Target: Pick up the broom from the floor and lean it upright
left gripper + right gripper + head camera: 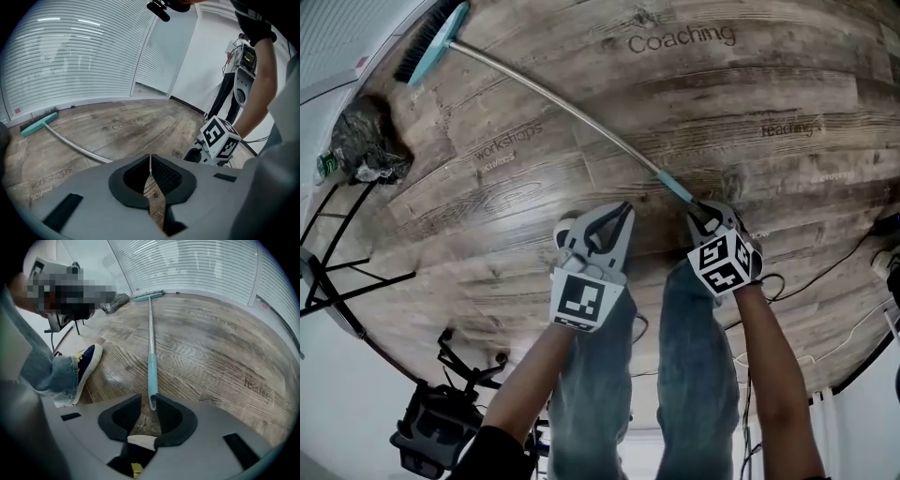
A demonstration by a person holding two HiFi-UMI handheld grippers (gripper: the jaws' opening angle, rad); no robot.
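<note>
At the far left, the teal brush head [431, 42] of the broom [562, 108], dark bristles along one edge, lay flat on the wood-grain plank floor [769, 84]. It sat close under the white slatted blinds [70, 56] and near a crumpled black bag [364, 131]. From there the broom ran towards you as a thin, smooth metal pole, ending in a teal plastic grip sleeve [675, 187].

Your left gripper [619, 214] hung over bare floor with its jaws closed tip to tip on nothing, apart from the pole. Your right gripper [149, 401] was down at the very end of the grip sleeve. Its jaws stood narrowly apart with the round, hollow tip between them, close against one dark pad, a sliver of floor showing on the other side.

By my reading you were at the grasp, with the broom not yet lifted. The next move called for a firm close, probably further up the sleeve. A long pole held at its tip would lever hard, and a slick round sleeve could roll in the pads. Your left gripper would have to open to steady the pole as it swung upright. Loose cables [834, 267] lay on the floor at your right
</note>
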